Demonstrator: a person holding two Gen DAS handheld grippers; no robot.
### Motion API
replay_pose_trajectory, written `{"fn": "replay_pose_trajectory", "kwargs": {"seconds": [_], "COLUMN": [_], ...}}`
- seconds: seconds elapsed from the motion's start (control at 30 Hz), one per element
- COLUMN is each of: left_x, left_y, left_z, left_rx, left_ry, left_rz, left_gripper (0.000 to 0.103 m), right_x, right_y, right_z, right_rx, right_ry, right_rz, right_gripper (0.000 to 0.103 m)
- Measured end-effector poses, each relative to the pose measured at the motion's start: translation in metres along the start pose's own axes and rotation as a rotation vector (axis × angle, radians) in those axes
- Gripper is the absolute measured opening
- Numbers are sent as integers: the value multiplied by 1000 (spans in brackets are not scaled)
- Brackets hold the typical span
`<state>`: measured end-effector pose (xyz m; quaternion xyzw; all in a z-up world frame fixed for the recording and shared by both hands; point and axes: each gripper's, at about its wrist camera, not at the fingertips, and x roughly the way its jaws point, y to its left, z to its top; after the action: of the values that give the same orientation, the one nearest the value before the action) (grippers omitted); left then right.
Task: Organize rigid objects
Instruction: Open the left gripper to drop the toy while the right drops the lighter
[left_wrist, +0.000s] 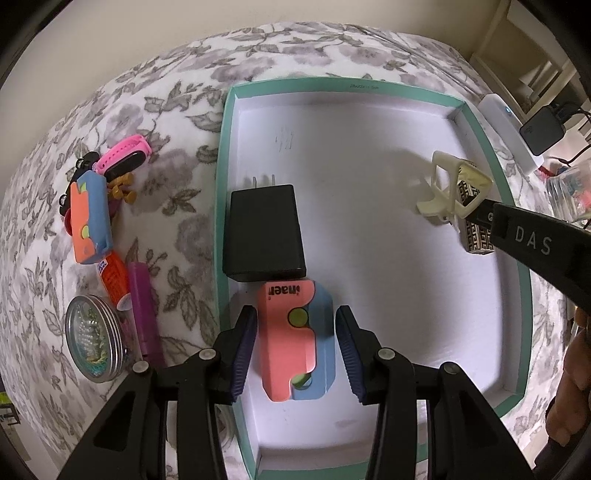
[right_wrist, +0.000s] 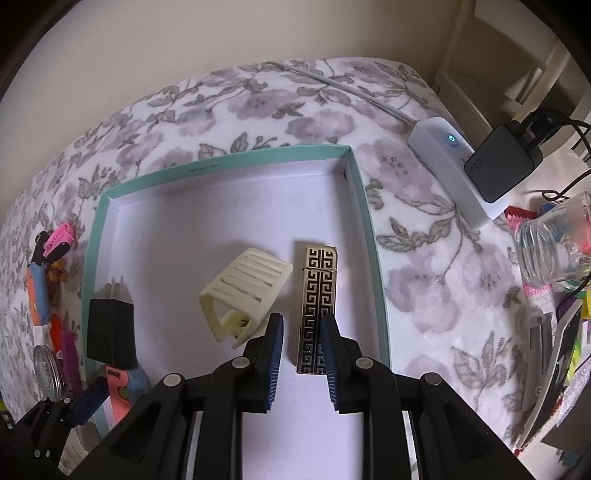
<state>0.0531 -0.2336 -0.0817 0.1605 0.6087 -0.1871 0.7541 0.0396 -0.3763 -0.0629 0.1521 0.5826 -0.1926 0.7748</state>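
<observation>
A teal box (left_wrist: 221, 206) with a white floor lies on a flowered blanket. My left gripper (left_wrist: 295, 312) is shut on a pink-and-blue toy (left_wrist: 291, 350) near the box's near left corner, just in front of a black charger (left_wrist: 264, 236). My right gripper (right_wrist: 302, 319) points down into the box's right side, shut on a gold-and-black patterned lighter (right_wrist: 317, 306). A cream plastic clip (right_wrist: 245, 291) rests right beside that lighter on its left. In the left wrist view the right gripper's finger (left_wrist: 517, 236) covers part of the lighter (left_wrist: 476, 240).
Left of the box lie a second pink-and-blue toy (left_wrist: 90, 221), a pink watch (left_wrist: 125, 155), an orange piece (left_wrist: 116, 280), a purple stick (left_wrist: 144, 314) and a round tin (left_wrist: 94, 338). A white power strip (right_wrist: 454, 170), black adapter (right_wrist: 502, 166) and glass jar (right_wrist: 554, 240) sit on the right.
</observation>
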Motion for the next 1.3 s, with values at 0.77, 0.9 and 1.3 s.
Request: {"fn": "replay_pose_trajectory", "kwargs": {"seconds": [0.77, 0.9, 1.3], "left_x": [-61, -66, -73], "left_y": [51, 83, 175], "left_z": [17, 19, 0], "left_rx": [-151, -245, -473], "left_ry": [-134, -164, -191], "left_rz": [-36, -2, 61], "left_gripper": [67, 81, 91], "right_x": [-47, -51, -57], "right_y": [21, 47, 107], "right_z": [8, 7, -4], "right_rx": [-41, -99, -209], "right_ry": [-120, -148, -175], "right_rz": [-4, 22, 95], "right_gripper": [57, 62, 72]}}
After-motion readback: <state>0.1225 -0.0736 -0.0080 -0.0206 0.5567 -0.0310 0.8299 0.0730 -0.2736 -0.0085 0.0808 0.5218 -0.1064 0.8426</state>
